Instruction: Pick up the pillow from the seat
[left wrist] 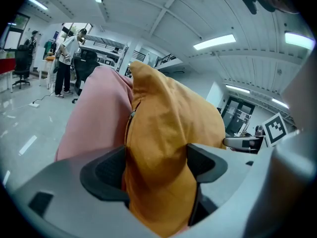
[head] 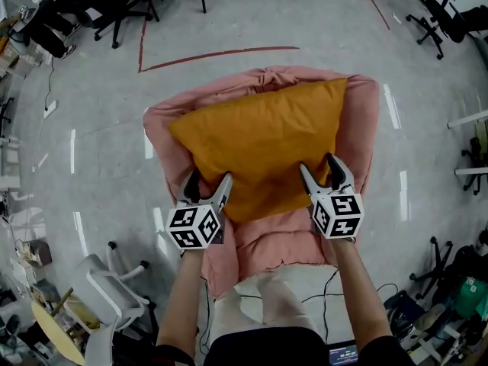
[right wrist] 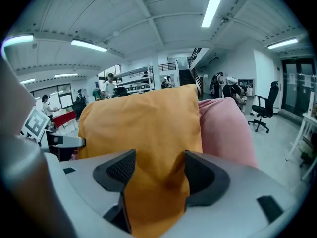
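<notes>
An orange pillow [head: 259, 143] lies on a seat draped in pink cloth [head: 358, 120]. My left gripper [head: 210, 178] straddles the pillow's near left corner, and my right gripper [head: 319, 165] straddles its near right corner. In the left gripper view the orange fabric [left wrist: 168, 133] bulges between the wide-spread jaws and fills the gap, with the pink cloth [left wrist: 99, 118] to its left. The right gripper view has the pillow [right wrist: 143, 123] gathered between the jaws, brushing both pads, and the pink cloth [right wrist: 225, 128] on the right. Neither pair of pads visibly squeezes it.
A white office chair [head: 107, 288] stands at the lower left near my left arm. A red tape line [head: 221, 53] runs across the grey floor beyond the seat. Black chairs [head: 438, 21] stand at the room's edges, and cables [head: 328, 296] trail near my feet.
</notes>
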Available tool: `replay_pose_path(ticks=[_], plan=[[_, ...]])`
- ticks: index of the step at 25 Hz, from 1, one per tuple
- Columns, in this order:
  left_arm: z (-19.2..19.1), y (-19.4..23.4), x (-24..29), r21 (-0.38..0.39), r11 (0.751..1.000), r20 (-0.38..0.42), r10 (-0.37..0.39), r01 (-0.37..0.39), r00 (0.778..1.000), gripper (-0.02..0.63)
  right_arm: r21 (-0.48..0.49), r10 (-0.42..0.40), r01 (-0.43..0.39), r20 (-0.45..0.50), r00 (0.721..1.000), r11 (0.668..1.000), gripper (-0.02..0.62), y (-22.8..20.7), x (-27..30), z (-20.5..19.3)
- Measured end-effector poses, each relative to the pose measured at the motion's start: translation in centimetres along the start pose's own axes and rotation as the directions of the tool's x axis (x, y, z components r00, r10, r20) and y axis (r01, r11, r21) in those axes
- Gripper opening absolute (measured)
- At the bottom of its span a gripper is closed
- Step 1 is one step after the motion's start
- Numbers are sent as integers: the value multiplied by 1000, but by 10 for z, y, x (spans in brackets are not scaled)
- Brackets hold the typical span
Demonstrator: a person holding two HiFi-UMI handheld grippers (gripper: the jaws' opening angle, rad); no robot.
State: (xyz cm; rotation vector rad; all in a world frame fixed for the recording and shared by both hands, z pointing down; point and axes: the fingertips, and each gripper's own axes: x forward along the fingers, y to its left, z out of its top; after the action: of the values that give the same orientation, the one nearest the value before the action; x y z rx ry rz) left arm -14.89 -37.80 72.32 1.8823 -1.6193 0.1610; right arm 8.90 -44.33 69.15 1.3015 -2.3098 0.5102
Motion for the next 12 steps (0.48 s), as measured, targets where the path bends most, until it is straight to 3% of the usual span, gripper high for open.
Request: replay_pose_path(ticks=[9, 12], plan=[[-3, 1, 9, -3, 1000, -5, -1, 1, 1000, 377, -52, -31, 30, -17, 999, 998, 318, -14, 13, -4], [-3, 1, 12, -10, 1000, -2, 0, 0, 1000, 377, -38, -45, 44, -21, 999, 998, 401, -26, 18, -5]])
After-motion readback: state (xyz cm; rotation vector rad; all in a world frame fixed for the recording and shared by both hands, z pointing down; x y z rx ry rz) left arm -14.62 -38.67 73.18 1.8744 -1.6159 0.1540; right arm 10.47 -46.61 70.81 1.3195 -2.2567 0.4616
